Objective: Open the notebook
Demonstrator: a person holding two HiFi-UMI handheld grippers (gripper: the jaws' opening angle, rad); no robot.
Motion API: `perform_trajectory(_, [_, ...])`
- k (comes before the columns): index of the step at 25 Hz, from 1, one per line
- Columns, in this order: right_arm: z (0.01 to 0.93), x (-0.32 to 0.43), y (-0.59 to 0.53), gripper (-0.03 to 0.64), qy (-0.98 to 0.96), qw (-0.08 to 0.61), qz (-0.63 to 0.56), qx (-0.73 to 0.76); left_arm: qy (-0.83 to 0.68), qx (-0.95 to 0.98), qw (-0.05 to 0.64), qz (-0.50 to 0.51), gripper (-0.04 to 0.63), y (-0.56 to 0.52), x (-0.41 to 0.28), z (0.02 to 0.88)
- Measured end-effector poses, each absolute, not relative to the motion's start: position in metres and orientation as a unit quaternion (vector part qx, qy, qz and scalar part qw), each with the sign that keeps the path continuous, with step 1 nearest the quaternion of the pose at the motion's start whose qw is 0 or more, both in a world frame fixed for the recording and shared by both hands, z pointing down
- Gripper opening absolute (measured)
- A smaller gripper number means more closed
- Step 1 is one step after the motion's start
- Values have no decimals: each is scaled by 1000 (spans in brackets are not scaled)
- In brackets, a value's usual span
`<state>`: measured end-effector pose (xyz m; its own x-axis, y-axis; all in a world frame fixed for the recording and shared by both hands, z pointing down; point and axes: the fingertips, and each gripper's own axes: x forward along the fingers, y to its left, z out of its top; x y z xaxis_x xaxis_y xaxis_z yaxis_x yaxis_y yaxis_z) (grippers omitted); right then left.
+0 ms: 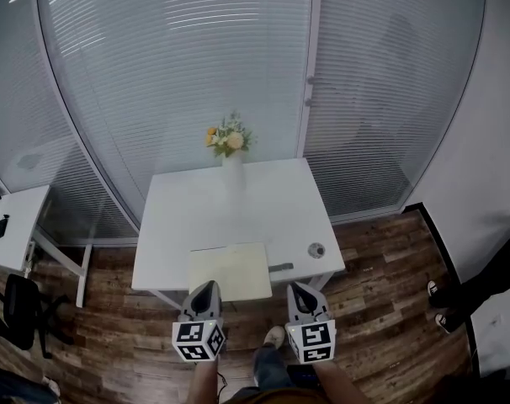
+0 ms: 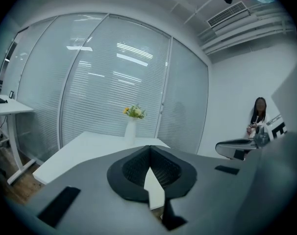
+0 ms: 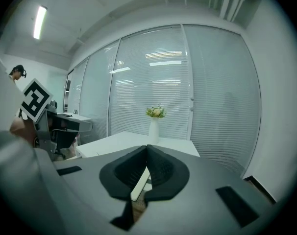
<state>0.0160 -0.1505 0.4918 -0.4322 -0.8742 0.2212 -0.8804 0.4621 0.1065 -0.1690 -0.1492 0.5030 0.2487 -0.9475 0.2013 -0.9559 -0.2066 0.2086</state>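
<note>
The notebook (image 1: 230, 270) is a pale cream rectangle lying flat at the front edge of the white table (image 1: 179, 217). My left gripper (image 1: 207, 286) hangs over the notebook's front left corner, jaws shut with nothing between them. My right gripper (image 1: 299, 288) is just right of the notebook at the table's front edge, also shut and empty. In the left gripper view the left gripper (image 2: 149, 148) points level across the table (image 2: 85, 148), its dark pads meeting. In the right gripper view the right gripper (image 3: 147, 148) is closed the same way, and the notebook is hidden behind it.
A white vase of flowers (image 1: 231, 165) stands at the table's back edge. A small round object (image 1: 316, 249) and a dark strip (image 1: 281, 267) lie right of the notebook. Glass walls with blinds stand behind. A person (image 2: 259, 114) is at the right, a second desk (image 1: 15, 217) at the left.
</note>
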Motion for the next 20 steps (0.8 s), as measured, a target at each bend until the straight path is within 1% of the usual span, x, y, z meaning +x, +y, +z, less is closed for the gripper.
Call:
perform_trajectory(8, [495,19,-151,12,-845,127,17,520,-612,776,151,14,25,-149,-168,506])
perform_trajectory(20, [499,18,-152,12,-847,129,21,515,-611,771,179,5,25,-150,-171,516])
